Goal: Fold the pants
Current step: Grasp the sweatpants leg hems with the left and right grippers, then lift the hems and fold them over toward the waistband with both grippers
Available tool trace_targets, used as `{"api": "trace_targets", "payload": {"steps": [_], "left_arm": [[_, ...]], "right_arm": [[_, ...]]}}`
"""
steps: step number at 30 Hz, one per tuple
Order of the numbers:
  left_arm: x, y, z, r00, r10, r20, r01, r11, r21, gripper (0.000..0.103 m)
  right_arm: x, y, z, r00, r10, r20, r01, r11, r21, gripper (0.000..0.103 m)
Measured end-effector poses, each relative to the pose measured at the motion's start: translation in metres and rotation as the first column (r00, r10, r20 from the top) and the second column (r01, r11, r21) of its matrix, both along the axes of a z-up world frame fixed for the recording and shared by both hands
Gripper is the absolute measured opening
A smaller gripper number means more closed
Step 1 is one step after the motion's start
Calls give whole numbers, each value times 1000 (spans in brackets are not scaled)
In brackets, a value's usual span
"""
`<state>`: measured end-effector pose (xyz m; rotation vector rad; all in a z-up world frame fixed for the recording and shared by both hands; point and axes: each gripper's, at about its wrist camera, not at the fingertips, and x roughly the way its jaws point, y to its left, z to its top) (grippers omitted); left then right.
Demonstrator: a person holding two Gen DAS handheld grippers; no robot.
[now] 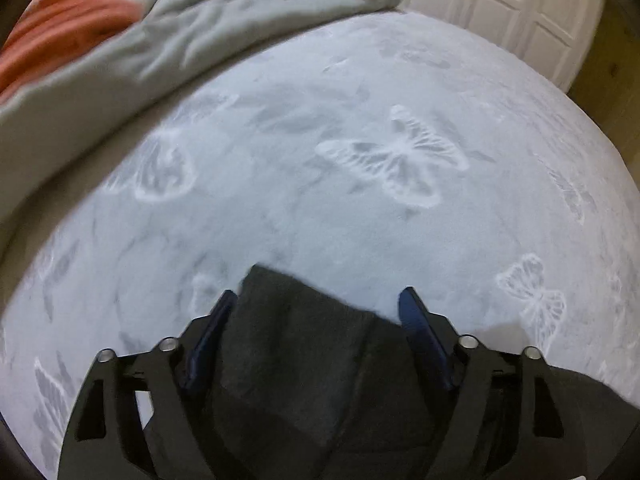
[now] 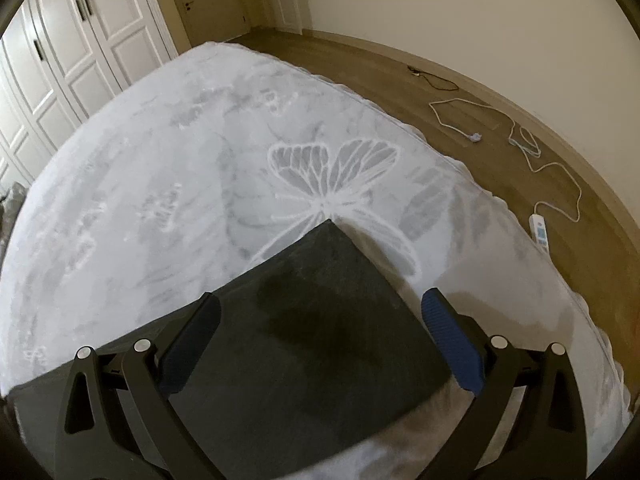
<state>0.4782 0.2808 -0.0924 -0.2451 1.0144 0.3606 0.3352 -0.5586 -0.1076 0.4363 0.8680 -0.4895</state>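
Dark grey pants (image 1: pixel 304 344) lie on a pale bedspread with butterfly prints (image 1: pixel 360 140). In the left wrist view my left gripper (image 1: pixel 318 304) is open, its blue-padded fingers (image 1: pixel 420 332) on either side of a folded corner of the pants. In the right wrist view the pants (image 2: pixel 312 320) lie flat with a square corner pointing away. My right gripper (image 2: pixel 320 308) is open above them, fingers (image 2: pixel 452 340) spread wide on both sides of the cloth. Neither gripper is closed on the fabric.
A rumpled grey blanket (image 1: pixel 180 40) and an orange striped cloth (image 1: pixel 60 20) lie at the far left of the bed. White wardrobe doors (image 2: pixel 60 52) stand beyond. The bed's right edge (image 2: pixel 500 200) drops to a wooden floor with a white power strip (image 2: pixel 540 232) and cables.
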Motion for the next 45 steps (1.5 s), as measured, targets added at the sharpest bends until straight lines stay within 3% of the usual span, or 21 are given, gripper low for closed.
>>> {"api": "trace_targets", "payload": {"steps": [1,2,3,4,5,11,16,19,21,23,26,28,33,36,38,40,42,43,45], "left_arm": [[0,-3,1,1000,-8,0,8,1000,26,61],[-1,-5,3,1000,-11,1,11,999,50,46],[-2,-6,4,1000,-18,3,17,999,49,38],[-6,-6,9,1000,-29,11,28,999,39,32],[-9,-7,14,999,-36,27,36,999,33,27],[-75,-16,94,976,-104,192,108,994,-11,22],[-172,-8,141,956,-174,236,180,984,-4,22],[-228,7,134,962,-163,217,168,986,-3,23],[-264,11,121,967,-158,199,156,987,25,35],[-291,18,108,973,-122,195,124,992,4,47],[-328,34,101,970,-21,243,47,994,-103,59],[-344,43,101,965,40,259,15,978,-208,59],[-345,42,84,967,157,199,-74,926,-369,64],[-331,28,61,977,160,143,-74,875,-478,64],[-327,19,53,979,145,141,-53,859,-510,64],[-319,12,48,985,121,125,-40,859,-511,52],[-312,10,45,990,83,111,-16,862,-506,5],[-309,10,45,992,67,102,-9,870,-492,0],[-309,14,46,992,84,94,-30,885,-465,0]], "right_arm": [[-1,1,-2,1000,12,18,-12,1000,2,94],[0,4,-3,999,27,24,-27,1000,-8,82],[0,5,-4,999,33,12,-33,999,-12,46],[-2,6,-4,999,43,20,-43,999,-1,19],[-7,6,0,997,59,48,-60,998,26,3],[-79,28,79,957,183,225,-165,982,-97,5],[-159,44,109,931,282,233,-237,950,-203,5],[-203,43,95,937,286,201,-249,949,-193,5],[-226,42,78,950,261,171,-234,958,-164,9],[-244,40,65,966,216,144,-195,970,-146,15],[-282,37,58,979,119,163,-103,989,-104,37],[-303,39,68,974,68,216,-51,995,-84,59],[-336,64,104,954,39,296,-39,999,-9,68],[-340,89,107,942,49,333,-77,994,71,88],[-336,99,99,946,65,316,-103,989,105,88],[-334,106,91,953,69,294,-110,986,125,88],[-324,108,84,955,67,288,-115,981,153,88],[-320,108,82,955,69,288,-120,979,163,88],[-306,109,75,959,65,275,-117,977,179,88]]}}
